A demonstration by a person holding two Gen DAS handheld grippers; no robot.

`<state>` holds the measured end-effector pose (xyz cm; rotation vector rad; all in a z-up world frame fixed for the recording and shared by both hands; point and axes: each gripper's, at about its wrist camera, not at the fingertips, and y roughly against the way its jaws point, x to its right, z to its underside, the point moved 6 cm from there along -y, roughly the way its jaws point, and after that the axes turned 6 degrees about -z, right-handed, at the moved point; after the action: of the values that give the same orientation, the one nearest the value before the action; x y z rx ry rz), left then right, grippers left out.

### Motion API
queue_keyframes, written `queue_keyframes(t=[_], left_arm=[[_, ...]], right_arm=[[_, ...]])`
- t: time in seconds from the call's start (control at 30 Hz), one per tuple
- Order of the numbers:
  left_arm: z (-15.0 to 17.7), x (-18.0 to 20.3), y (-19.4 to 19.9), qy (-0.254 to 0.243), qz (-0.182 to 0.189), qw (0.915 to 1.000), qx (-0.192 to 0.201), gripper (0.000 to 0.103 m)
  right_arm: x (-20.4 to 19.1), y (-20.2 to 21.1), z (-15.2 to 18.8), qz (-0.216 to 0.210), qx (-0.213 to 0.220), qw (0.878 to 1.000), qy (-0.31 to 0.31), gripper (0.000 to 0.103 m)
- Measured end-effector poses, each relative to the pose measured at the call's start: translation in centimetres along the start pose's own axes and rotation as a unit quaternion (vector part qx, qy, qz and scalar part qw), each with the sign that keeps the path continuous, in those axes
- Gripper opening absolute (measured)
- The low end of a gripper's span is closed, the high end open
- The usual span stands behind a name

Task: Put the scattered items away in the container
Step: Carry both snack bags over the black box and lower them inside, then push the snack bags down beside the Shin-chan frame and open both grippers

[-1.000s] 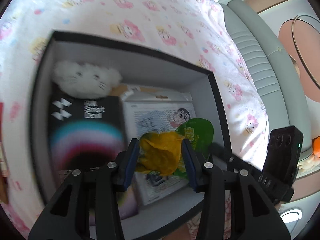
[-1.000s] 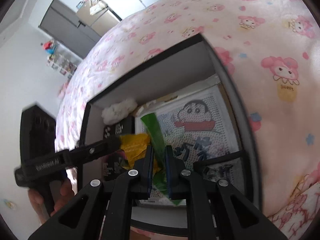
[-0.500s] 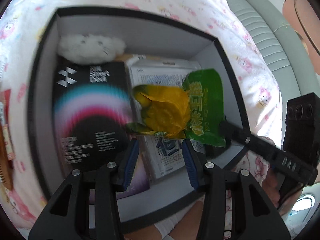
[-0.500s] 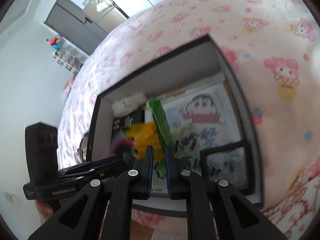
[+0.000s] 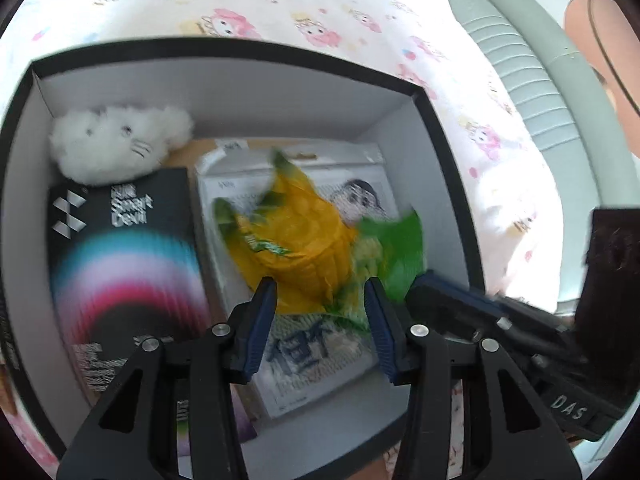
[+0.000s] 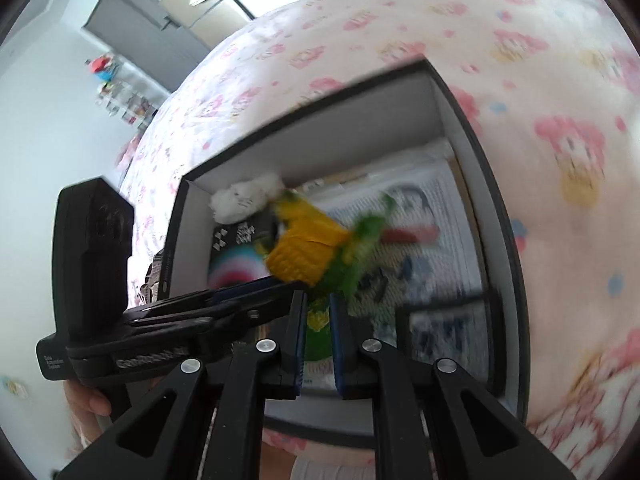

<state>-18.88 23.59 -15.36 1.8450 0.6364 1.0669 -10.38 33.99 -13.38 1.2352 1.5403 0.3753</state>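
Inside box (image 5: 224,80): plush (image 5: 120,142); right tongs (image 6: 318,312) clenched on snack bag (image 6: 308,252), left tongs (image 5: 320,300) released.

Count: one open box (image 5: 224,50); inside, one white plush cat (image 5: 116,142), one black carton (image 5: 124,264), one bead-art kit (image 5: 308,344), one yellow-green snack bag (image 5: 296,240). Grippers: two, the left gripper (image 5: 320,320) and the right gripper (image 6: 318,332).

The yellow and green snack bag (image 5: 304,240) no longer sits between the left tongs (image 5: 320,304); a second ago they were closed on it. It now lies beyond their tips, over the cartoon packet (image 5: 360,204) in the box (image 5: 224,50). The box fills more of the left wrist view.
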Motion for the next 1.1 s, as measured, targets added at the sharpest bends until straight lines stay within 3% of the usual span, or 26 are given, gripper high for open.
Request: queue_keyframes(t=[0.13, 0.23, 0.37, 0.47, 0.57, 0.73, 0.83, 0.9, 1.03, 1.1], left_arm=[[0.3, -0.4, 1.2, 0.004, 0.005, 1.0, 0.008, 0.046], [0.8, -1.3, 1.1, 0.01, -0.014, 0.9998, -0.002, 0.047], [1.1, -2.6, 0.7, 0.026, -0.036, 0.9989, -0.011, 0.047], [0.8, -3.0, 0.0, 0.033, -0.049, 0.9982, -0.014, 0.047], [0.3, -2.4, -0.6, 0.052, -0.002, 0.9984, -0.021, 0.047], [-1.1, -0.8, -1.5, 0.05, -0.006, 0.9987, -0.007, 0.053], [-2.6, -0.7, -1.6, 0.1, 0.054, 0.9935, 0.009, 0.052], [-3.3, -1.1, -1.2, 0.125, 0.065, 0.9898, 0.025, 0.052], [-2.8, -2.1, 1.3, 0.115, 0.003, 0.9914, 0.063, 0.052], [-1.3, -2.8, 2.0, 0.108, -0.026, 0.9925, 0.051, 0.052]], right_arm=[[-0.6, -0.8, -2.3, 0.006, -0.017, 0.999, 0.049, 0.009], [-0.3, -1.6, -3.2, 0.015, -0.029, 0.997, 0.077, 0.009], [0.4, -2.8, -3.2, -0.031, -0.044, 0.997, 0.052, 0.009], [1.2, -2.9, -3.2, -0.035, -0.049, 0.997, 0.041, 0.009], [2.0, -2.6, -3.7, -0.031, -0.043, 0.998, 0.038, 0.009], [2.7, -2.1, -5.4, -0.03, -0.051, 0.997, 0.045, 0.009], [3.1, -1.2, -6.6, -0.024, -0.026, 0.998, 0.055, 0.009], [4.0, -1.4, -6.5, -0.03, -0.028, 0.999, 0.034, 0.009], [4.6, -1.9, -5.5, -0.028, -0.045, 0.998, 0.041, 0.009], [4.7, -1.9, -5.4, -0.029, -0.047, 0.998, 0.044, 0.009]])
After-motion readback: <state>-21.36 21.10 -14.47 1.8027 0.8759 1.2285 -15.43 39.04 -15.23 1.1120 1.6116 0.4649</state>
